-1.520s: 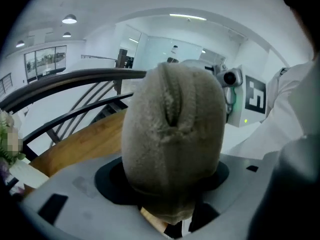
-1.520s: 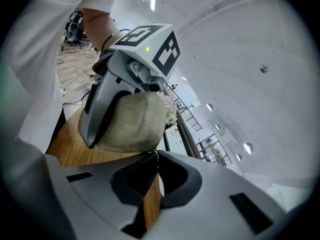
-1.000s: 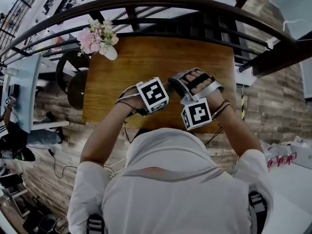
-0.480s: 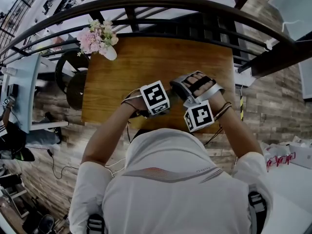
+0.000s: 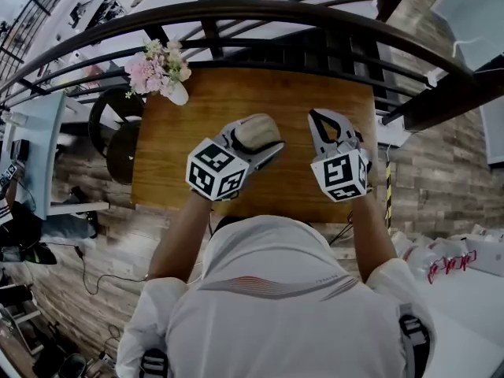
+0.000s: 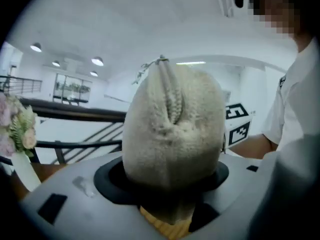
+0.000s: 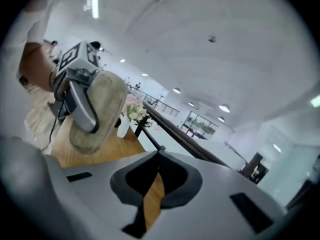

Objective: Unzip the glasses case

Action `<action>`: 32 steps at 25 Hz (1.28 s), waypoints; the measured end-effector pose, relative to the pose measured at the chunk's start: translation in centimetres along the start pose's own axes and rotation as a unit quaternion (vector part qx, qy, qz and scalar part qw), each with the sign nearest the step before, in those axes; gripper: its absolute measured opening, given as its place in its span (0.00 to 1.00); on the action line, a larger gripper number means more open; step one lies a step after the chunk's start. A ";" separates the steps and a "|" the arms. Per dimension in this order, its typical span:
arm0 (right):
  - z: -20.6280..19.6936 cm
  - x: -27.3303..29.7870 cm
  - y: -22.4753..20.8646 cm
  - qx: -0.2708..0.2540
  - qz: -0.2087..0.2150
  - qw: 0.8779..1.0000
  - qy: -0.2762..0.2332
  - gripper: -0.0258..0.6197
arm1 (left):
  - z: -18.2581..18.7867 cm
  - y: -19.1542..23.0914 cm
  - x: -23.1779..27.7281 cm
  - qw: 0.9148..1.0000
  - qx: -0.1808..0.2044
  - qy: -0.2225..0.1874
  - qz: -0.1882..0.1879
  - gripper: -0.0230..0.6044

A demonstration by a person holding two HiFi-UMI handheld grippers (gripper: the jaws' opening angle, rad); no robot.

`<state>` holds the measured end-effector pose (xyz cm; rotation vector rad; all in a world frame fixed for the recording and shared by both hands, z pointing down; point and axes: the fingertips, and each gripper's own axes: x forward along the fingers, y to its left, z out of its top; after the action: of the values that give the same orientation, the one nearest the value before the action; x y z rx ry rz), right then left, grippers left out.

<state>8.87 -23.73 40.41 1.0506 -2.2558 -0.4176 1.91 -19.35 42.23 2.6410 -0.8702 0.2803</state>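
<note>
A person in a white shirt [image 5: 276,298] is facing a wooden table [image 5: 205,109] and holding a two-jaw gripper in each hand, seen from above.

The left gripper [image 5: 266,142] is hanging over the middle of the table, lifted clear of the wood. Its jaws are standing wide and clamping a fuzzy beige glasses case [image 5: 253,131] between them. The case is filling the gap from one jaw to the other and is not touching the table. In the left gripper view the case is standing up out of the jaws, rounded end toward the camera. A zipper [image 6: 172,101] is running down that end from the top, and a thin pull cord [image 6: 148,66] is sticking out at the top. How far the zipper is open is not possible to tell.

The right gripper [image 5: 317,119] is hovering over the right part of the table, apart from the case and pointing toward the table's far edge. Its jaws are pressing together with nothing between them. In the right gripper view only a thin strip of the table's wood is showing through the slit where they meet.

A white vase [image 5: 177,89] of pink flowers [image 5: 157,65] is sitting on the table's far left corner. A dark curved railing [image 5: 236,10] is running just beyond the table's far edge.
</note>
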 end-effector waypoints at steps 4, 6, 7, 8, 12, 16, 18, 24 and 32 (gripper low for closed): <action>-1.0 -1.0 -2.2 0.131 -0.027 0.991 -0.019 0.12 | 5.0 2.6 -3.9 0.985 0.045 -0.116 0.117 0.50; -1.3 -1.7 -3.3 0.173 -0.047 0.983 -0.036 0.12 | 6.4 3.8 -6.2 0.972 0.055 -0.154 0.170 0.50; -1.4 -2.1 -3.9 0.192 -0.057 0.979 -0.047 0.12 | 6.8 4.4 -7.3 0.965 0.056 -0.169 0.194 0.50; -1.4 -2.5 -4.5 0.210 -0.067 0.974 -0.058 0.12 | 7.0 5.0 -8.4 0.958 0.056 -0.181 0.217 0.50; -2.1 -3.8 -6.3 0.253 -0.095 0.960 -0.080 0.12 | 6.8 7.1 -11.1 0.941 0.048 -0.199 0.271 0.50; -2.6 -4.1 -6.5 0.259 -0.098 0.958 -0.077 0.12 | 5.7 8.4 -11.9 0.939 0.019 -0.198 0.281 0.50; -2.6 -4.1 -6.3 0.260 -0.092 0.958 -0.079 0.12 | 5.3 8.5 -12.2 0.938 0.009 -0.200 0.284 0.50; -2.9 -3.7 -5.5 0.274 -0.073 0.956 -0.078 0.12 | 4.6 8.3 -11.9 0.940 0.000 -0.196 0.280 0.50; -3.5 -3.3 -4.0 0.290 -0.053 0.953 -0.074 0.12 | 4.0 7.9 -11.9 0.942 0.002 -0.183 0.282 0.50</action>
<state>15.08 -23.87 39.70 1.4742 -2.5325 0.1512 -11.98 -20.42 37.16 2.4226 -1.7457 -0.0846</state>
